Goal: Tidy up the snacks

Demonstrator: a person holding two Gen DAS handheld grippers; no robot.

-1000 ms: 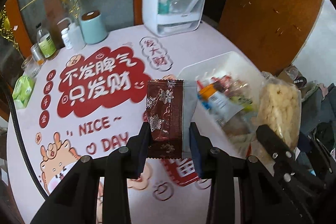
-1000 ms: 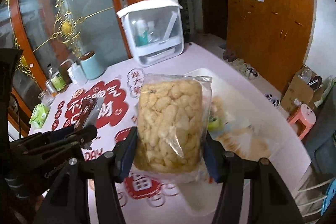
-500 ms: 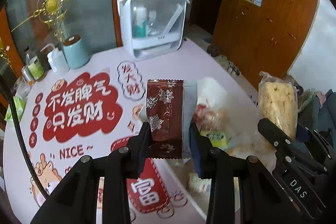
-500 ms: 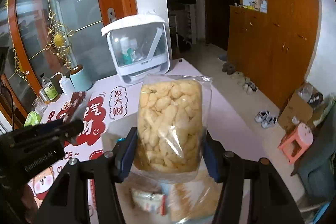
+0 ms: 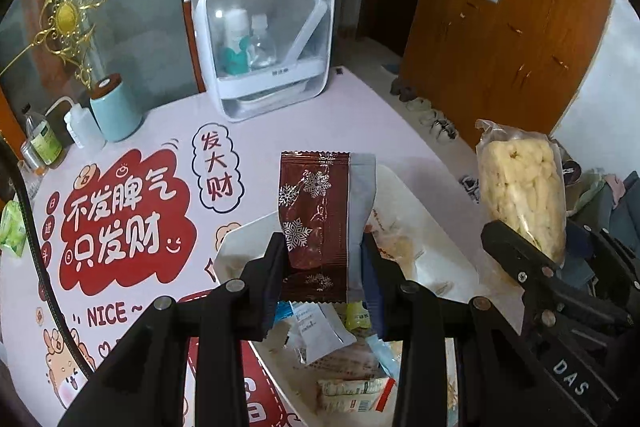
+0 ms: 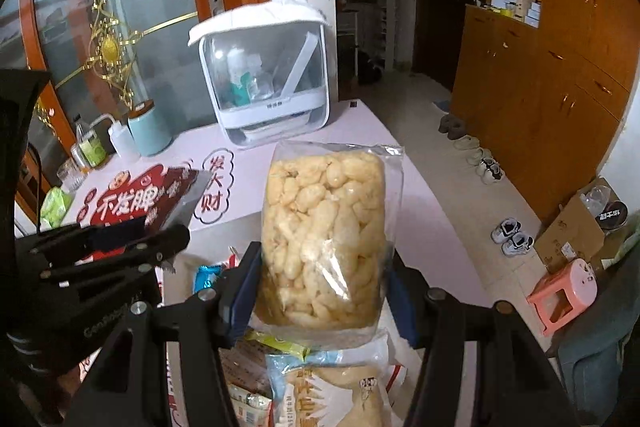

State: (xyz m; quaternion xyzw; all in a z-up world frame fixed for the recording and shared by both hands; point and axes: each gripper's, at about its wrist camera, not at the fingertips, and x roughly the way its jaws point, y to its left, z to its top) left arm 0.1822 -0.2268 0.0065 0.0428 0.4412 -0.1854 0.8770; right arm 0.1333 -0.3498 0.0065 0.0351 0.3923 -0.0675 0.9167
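Above a round pink table printed with red Chinese greetings, two hand-held tongs hover over a white rectangular plastic bin heaped with packaged snacks, each with a packet in its grip. The left gripper is closed narrowly on a flat dark-brown foil sachet patterned with white snowflakes, held upright by its lower half, with a grey packet edge showing just beside it between the jaws. The right gripper stands wider, clamped on the lower part of a clear plastic bag of pale yellow puffed corn sticks, also upright, directly over a blue-and-white bag of rice crackers lying in the bin. Both packets appear to be poised for placing, and the job seems well advanced, since the bin already holds a loose pile. Doing this step well likely means lowering each packet until it rests on the pile before easing the jaws apart, so nothing tips over the rim. The puffed bag is bulky, light and crushable, so a gentle squeeze and a flat landing spot would suit it; the slim sachet could slide into a gap along the bin wall. Keeping the two tools apart matters, as they sit near each other. A white lidded organiser with bottles inside stands well behind the bin.
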